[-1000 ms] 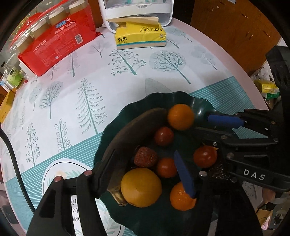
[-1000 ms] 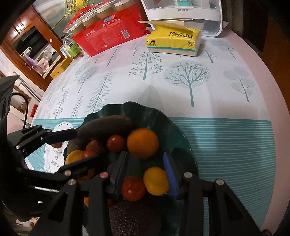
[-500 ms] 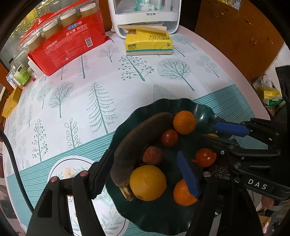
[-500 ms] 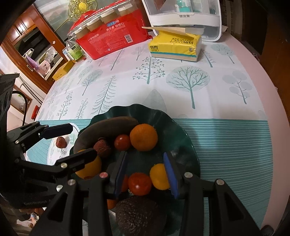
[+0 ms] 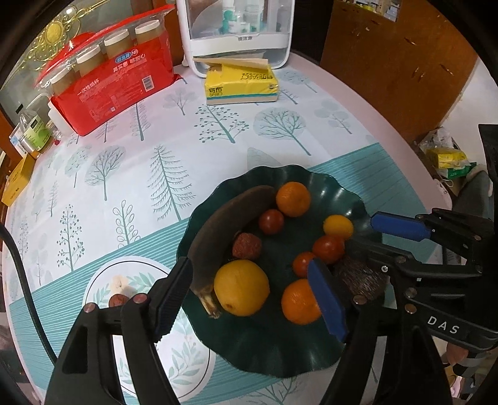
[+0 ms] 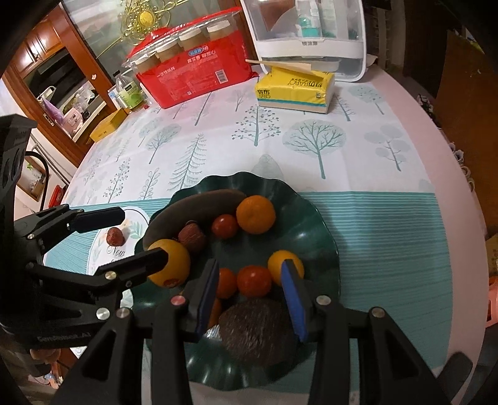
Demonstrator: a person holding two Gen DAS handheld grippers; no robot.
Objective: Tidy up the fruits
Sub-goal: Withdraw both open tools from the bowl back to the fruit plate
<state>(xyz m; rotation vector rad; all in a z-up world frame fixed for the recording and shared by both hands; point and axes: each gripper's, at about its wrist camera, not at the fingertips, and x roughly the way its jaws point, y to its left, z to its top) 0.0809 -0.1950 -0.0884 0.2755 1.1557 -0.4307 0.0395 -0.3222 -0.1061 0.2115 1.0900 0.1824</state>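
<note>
A dark green wavy plate holds a blackened banana, a big yellow orange, two smaller oranges, several tomatoes, a lychee and an avocado. My left gripper hovers over the plate's near side. Its jaws are opening and touch nothing, with the yellow orange lying below them. My right gripper hangs open above the avocado and a red tomato, gripping neither. A second lychee lies on the tablecloth left of the plate.
At the table's far side stand a red pack of cups, a yellow tissue pack and a white plastic box. Bottles and a yellow box sit at the left edge. The round table's rim curves past on the right.
Both grippers have lifted and drawn back from the plate, so more of the table shows. The left jaws have spread wider. The fruit has stayed on the plate.
</note>
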